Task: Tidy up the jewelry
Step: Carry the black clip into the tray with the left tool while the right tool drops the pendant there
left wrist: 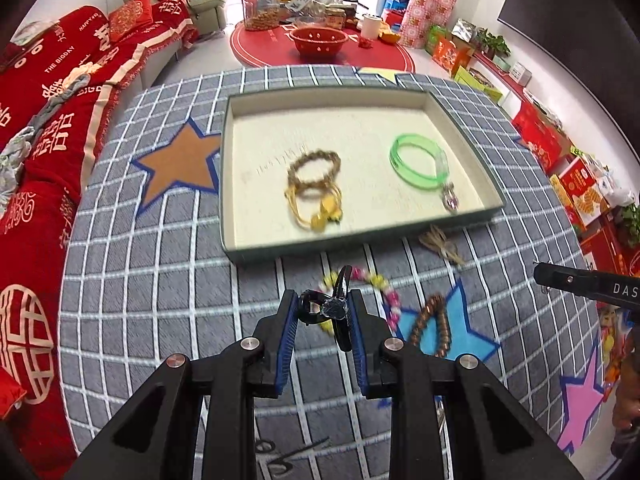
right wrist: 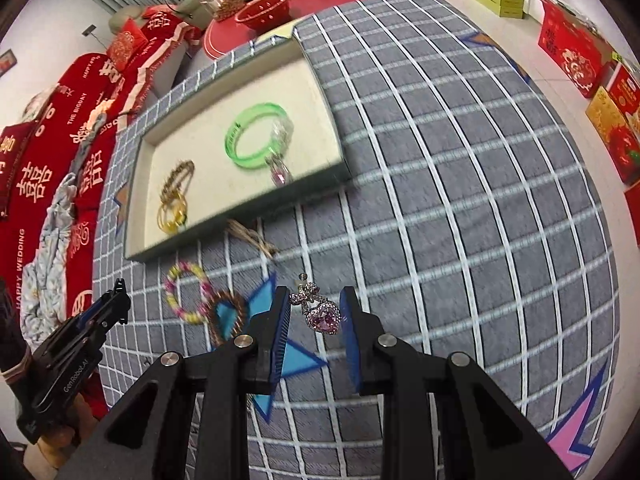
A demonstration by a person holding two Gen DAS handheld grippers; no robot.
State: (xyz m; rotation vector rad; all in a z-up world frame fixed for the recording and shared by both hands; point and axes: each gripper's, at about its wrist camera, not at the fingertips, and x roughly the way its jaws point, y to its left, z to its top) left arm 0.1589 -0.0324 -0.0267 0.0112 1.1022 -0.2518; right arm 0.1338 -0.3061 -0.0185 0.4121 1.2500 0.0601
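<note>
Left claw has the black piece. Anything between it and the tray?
Nothing visible blocks it. Only the bead bracelet lies flat on the cloth between the left claw, shut on the black piece, and the tray; its low near wall must be cleared.
</note>
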